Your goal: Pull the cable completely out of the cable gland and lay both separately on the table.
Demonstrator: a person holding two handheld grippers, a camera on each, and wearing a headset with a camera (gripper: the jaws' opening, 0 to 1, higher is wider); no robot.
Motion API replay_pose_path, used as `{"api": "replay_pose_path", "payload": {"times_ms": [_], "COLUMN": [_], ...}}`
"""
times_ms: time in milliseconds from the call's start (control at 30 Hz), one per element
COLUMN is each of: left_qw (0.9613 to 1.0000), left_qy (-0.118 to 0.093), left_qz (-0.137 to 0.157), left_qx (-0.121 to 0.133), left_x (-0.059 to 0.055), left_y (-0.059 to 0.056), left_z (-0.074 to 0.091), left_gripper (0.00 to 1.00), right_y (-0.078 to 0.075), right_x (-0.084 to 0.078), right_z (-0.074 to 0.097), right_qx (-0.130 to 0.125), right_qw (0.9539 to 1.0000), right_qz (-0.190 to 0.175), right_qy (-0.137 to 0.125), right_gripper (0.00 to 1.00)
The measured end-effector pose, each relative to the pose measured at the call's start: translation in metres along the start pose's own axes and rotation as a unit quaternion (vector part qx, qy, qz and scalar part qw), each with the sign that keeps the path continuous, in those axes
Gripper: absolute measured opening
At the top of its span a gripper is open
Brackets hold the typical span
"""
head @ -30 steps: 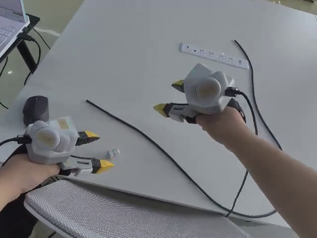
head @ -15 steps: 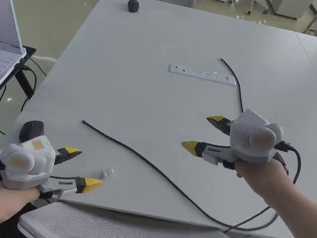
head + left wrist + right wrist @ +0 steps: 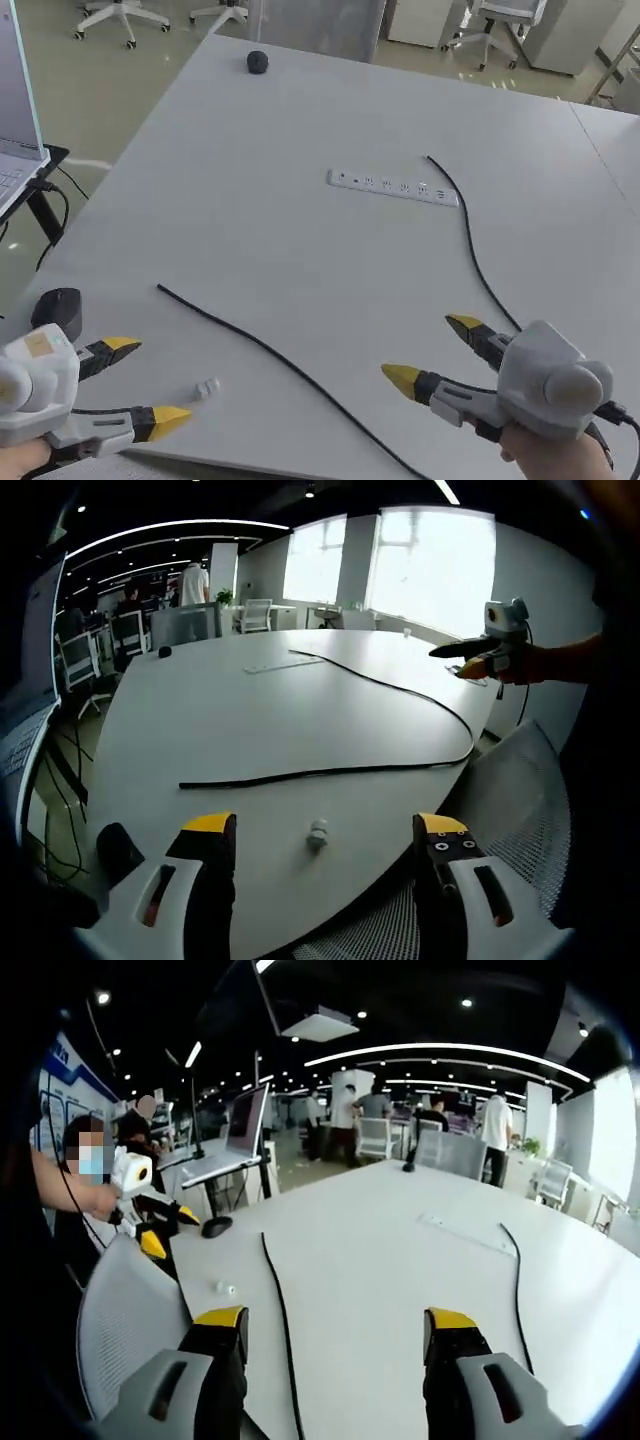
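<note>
Black cable (image 3: 290, 365) runs slantwise toward the near edge of the table (image 3: 250, 150). The small white cable gland (image 3: 207, 387) lies apart from it, by that edge, so I judge both are laid down separately. My left gripper (image 3: 150, 378) and right gripper (image 3: 431, 349) hang wide and empty there. I see no container; both things rest on the bare table.

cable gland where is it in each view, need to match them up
Head view: cable gland low left.
Left gripper view: cable gland bottom centre.
Right gripper view: cable gland left of centre.
Shared landmark: black cable lying just beyond it.
</note>
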State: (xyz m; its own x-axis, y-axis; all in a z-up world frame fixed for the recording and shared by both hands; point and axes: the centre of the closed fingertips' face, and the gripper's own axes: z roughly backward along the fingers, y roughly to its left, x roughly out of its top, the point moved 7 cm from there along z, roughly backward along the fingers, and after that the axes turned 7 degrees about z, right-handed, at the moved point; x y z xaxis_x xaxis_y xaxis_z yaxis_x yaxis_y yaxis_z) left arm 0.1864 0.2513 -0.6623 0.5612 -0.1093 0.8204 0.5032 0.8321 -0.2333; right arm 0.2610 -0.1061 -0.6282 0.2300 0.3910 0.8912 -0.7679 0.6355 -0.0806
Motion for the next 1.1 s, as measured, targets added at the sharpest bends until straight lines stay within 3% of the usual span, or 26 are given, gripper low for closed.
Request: {"api": "replay_pose_path", "payload": {"times_ms": [433, 533, 567, 700, 900, 1100], "left_qw": [0.9999, 0.9999, 0.9999, 0.9998, 0.9993, 0.9990], "left_qy": [0.002, 0.008, 0.009, 0.011, 0.035, 0.039], "left_qz": [0.008, 0.011, 0.012, 0.010, 0.003, 0.014], "left_qx": [0.008, 0.006, 0.007, 0.009, 0.013, 0.015], "left_x": [-0.005, -0.007, -0.008, -0.008, -0.012, -0.015], "left_y": [0.003, 0.002, 0.002, 0.001, 0.003, 0.007], "left_z": [0.003, 0.003, 0.003, 0.004, 0.006, 0.008], "left_gripper": [0.79, 0.82, 0.84, 0.85, 0.85, 0.88], "right_y": [0.014, 0.017, 0.018, 0.019, 0.024, 0.027], "right_x": [-0.047, -0.053, -0.057, -0.058, -0.060, -0.061], "right_z": [0.031, 0.036, 0.038, 0.039, 0.038, 0.037], "right_qx": [-0.019, -0.017, -0.016, -0.013, 0.001, 0.013], "right_qw": [0.9973, 0.9962, 0.9954, 0.9957, 0.9945, 0.9942], "right_qz": [-0.071, -0.084, -0.091, -0.085, -0.084, -0.086], "right_qy": [0.007, 0.014, 0.028, 0.035, 0.061, 0.064], "right_gripper": [0.80, 0.82, 0.82, 0.83, 0.86, 0.86]}}
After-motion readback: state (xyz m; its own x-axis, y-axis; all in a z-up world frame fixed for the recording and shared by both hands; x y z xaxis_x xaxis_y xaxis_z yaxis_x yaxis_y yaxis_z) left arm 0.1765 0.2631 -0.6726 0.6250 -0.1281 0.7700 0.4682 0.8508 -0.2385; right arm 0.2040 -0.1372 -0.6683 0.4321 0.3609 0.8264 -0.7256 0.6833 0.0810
